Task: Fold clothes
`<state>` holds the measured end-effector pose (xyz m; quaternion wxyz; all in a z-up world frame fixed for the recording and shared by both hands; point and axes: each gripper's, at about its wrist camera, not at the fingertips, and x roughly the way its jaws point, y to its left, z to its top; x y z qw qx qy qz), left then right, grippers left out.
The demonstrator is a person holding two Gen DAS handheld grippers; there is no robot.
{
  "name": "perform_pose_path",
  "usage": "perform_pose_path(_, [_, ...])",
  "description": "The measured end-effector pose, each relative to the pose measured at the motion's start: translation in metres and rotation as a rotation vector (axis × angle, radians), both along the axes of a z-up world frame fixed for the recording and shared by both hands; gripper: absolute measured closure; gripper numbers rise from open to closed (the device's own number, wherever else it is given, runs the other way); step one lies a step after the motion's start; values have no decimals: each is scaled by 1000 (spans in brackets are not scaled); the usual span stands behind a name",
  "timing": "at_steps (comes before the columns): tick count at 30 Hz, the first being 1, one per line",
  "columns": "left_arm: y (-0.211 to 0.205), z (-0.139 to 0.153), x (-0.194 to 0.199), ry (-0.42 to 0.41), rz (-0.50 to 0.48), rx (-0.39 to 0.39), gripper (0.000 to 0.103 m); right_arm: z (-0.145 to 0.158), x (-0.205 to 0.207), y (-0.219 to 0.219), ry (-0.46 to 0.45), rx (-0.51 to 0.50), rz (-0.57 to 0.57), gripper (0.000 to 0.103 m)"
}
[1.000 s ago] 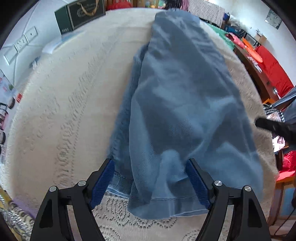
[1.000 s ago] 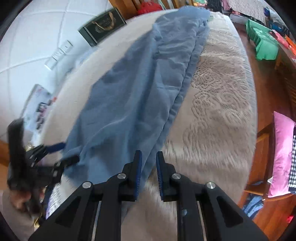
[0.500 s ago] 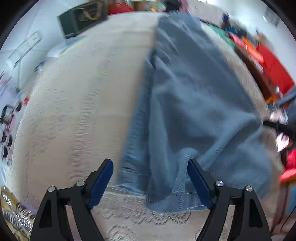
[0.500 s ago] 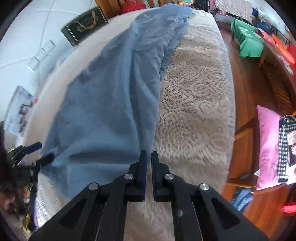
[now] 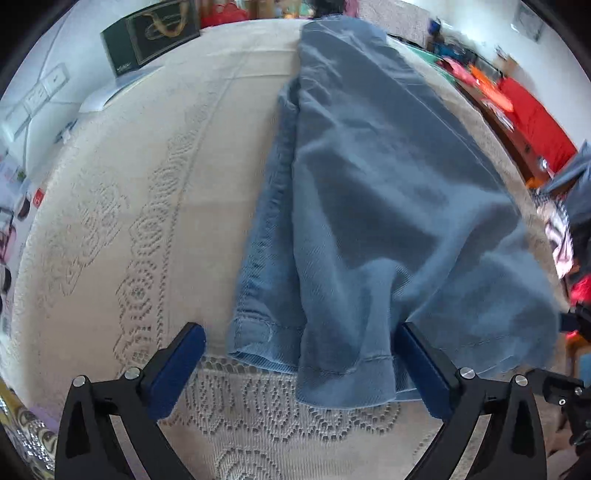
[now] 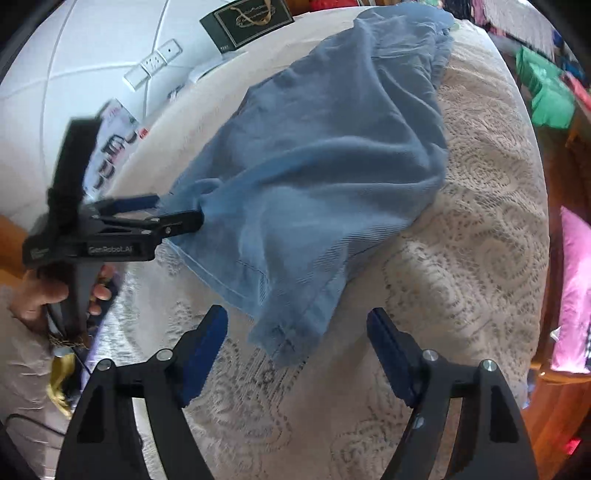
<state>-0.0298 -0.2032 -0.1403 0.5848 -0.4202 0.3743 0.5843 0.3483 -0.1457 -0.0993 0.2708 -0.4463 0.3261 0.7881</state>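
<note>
Blue jeans (image 5: 369, 206), folded lengthwise, lie stretched along a cream lace bedspread (image 5: 147, 221). Their hem end rests between the fingers of my left gripper (image 5: 301, 354), which is open wide and holds nothing. In the right wrist view the jeans (image 6: 325, 158) end in a hem corner just ahead of my right gripper (image 6: 297, 339), also open and empty. That view shows the left gripper (image 6: 181, 208) from the side, open, with the cloth's edge at its fingertips and a person's hand (image 6: 40, 299) on its handle.
A dark green box (image 5: 151, 33) leans at the head of the bed below wall sockets (image 6: 153, 62). Off the bed's right side are a pink cushion (image 6: 576, 295), a green cloth (image 6: 546, 92) and red items (image 5: 532, 114). The bedspread (image 6: 480, 240) lies bare on the jeans' right.
My right gripper was shut at the jeans' edge and has opened wide, backing off slightly; the cloth end has dropped onto the bed. The left gripper stayed open around the hem.
</note>
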Motion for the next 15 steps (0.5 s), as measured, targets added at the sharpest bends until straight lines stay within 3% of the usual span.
perform_pose_path(4, [3,-6,4,34,6,-4,1,-2,-21,-10,-67,123,45,27])
perform_pose_path(6, [4,-5,7,34,12,-16,11,-2,-25,-15,-92,163,63,74])
perform_pose_path(7, [3,-2,10,33,12,-13,16,-2,-28,-17,-105,183,73,75])
perform_pose_path(9, [-1,5,19,41,3,-1,39,-2,-28,-16,-105,188,85,82])
perform_pose_path(11, [-3,9,23,49,4,15,54,-1,-22,-7,-63,139,78,87])
perform_pose_path(12, [-3,10,21,38,15,20,67,0,-18,-2,-34,104,70,91])
perform_pose_path(15, [-2,21,12,-46,34,35,89,12,-13,12,43,52,63,94])
